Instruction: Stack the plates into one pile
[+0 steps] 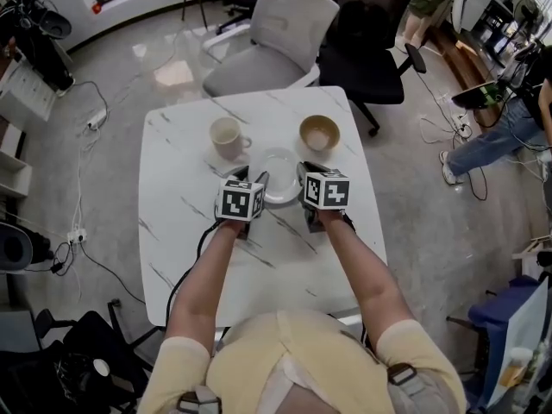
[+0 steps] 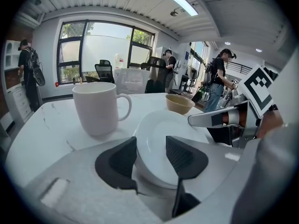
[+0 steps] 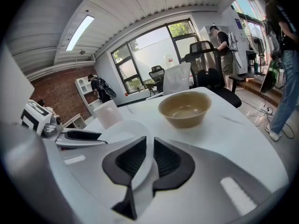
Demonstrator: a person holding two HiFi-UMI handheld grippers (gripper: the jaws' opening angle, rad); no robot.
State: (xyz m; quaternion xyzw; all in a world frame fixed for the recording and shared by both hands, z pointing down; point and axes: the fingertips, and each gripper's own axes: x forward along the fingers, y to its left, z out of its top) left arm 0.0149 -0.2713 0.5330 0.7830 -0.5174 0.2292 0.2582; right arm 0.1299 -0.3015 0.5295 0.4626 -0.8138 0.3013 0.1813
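Note:
A small pile of white plates [image 1: 280,169] lies mid-table between my two grippers. In the left gripper view the pile's rim [image 2: 163,129] runs between the jaws, and the top plate rests on a lower one. My left gripper [image 1: 261,180] [image 2: 151,143] is shut on that rim, one pad under it and one on the top face. From the other side, my right gripper [image 1: 302,176] [image 3: 149,147] has its pads close on the thin rim of the top plate [image 3: 122,130]. Each gripper shows at the edge of the other's view.
A white mug [image 1: 226,136] [image 2: 98,107] stands behind the plates to the left, and a tan bowl [image 1: 319,134] [image 3: 185,107] to the right. The white marble table [image 1: 181,205] has a grey chair [image 1: 276,33] and a black chair [image 1: 366,41] at its far side.

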